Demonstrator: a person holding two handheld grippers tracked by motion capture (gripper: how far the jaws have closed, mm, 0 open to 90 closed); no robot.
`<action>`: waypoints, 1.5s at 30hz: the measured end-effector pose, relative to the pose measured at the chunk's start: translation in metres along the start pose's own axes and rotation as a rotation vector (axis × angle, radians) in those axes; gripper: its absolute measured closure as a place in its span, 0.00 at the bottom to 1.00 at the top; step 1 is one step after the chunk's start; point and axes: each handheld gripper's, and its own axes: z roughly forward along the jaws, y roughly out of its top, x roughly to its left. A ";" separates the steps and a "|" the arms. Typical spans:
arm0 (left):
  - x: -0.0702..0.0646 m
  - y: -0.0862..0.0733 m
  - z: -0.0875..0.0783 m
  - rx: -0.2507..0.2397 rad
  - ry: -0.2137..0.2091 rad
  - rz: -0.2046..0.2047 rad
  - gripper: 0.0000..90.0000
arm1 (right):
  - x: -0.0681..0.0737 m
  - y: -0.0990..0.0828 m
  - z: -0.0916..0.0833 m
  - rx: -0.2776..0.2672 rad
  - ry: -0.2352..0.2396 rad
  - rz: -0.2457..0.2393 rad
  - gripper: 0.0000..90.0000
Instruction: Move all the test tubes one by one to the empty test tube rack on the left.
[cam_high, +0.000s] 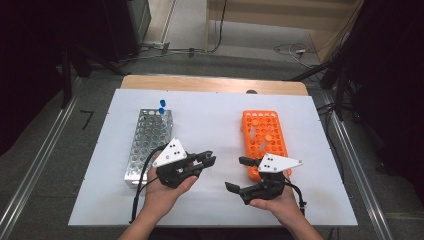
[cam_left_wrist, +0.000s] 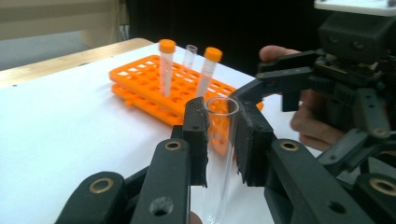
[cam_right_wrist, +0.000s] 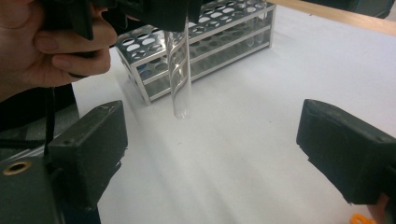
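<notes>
held now: the left tongs (cam_left_wrist: 219, 140) are pinching a clear, uncapped glass test tube (cam_left_wrist: 218, 154) near its top; it hangs upright over the bare middle of the bench, between the two racks

right tongs: the right tongs (cam_high: 236, 174) are spread wide with nothing between them, just beside the left pair, so it looks like a handoff that's basically finished

where it came from, probably: the flat orange plastic tube rack (cam_high: 263, 136) toward the right edge of the bench, which has two orange-capped tubes (cam_left_wrist: 166, 65) and one open tube standing in it

where it's going, probably: the tall silver metal tube rack (cam_high: 150, 142) toward the left edge, with two blue-capped tubes (cam_high: 161, 107) at its far end

cap: a small bit of orange (cam_right_wrist: 360, 218) peeks in by the right tongs' lower corner in the right gripper view; could be the cap, can't really tell

done so far: tube is out of the rack, open, and in the left tongs

still to do: seems like it needs carrying over and dropping into a hole in the metal rack, and the orange rack isn't empty yet

surface: a white sheet (cam_high: 210, 120) covers most of a light wooden bench (cam_high: 215, 84), whose wood shows along the far edge

room: grey floor, loose cables (cam_high: 295, 50) on the floor beyond the far edge, dark stands at both sides, pretty dim all round
</notes>
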 end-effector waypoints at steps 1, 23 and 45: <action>0.002 0.001 -0.001 -0.003 0.006 0.001 0.85 | 0.000 -0.001 -0.002 -0.006 -0.010 0.002 0.01; 0.050 0.026 -0.043 -0.081 0.179 -0.023 0.85 | -0.027 -0.032 -0.060 -0.042 -0.087 0.046 0.01; 0.111 0.032 -0.053 -0.114 0.380 -0.069 0.85 | -0.060 -0.055 -0.084 -0.058 -0.157 0.115 0.01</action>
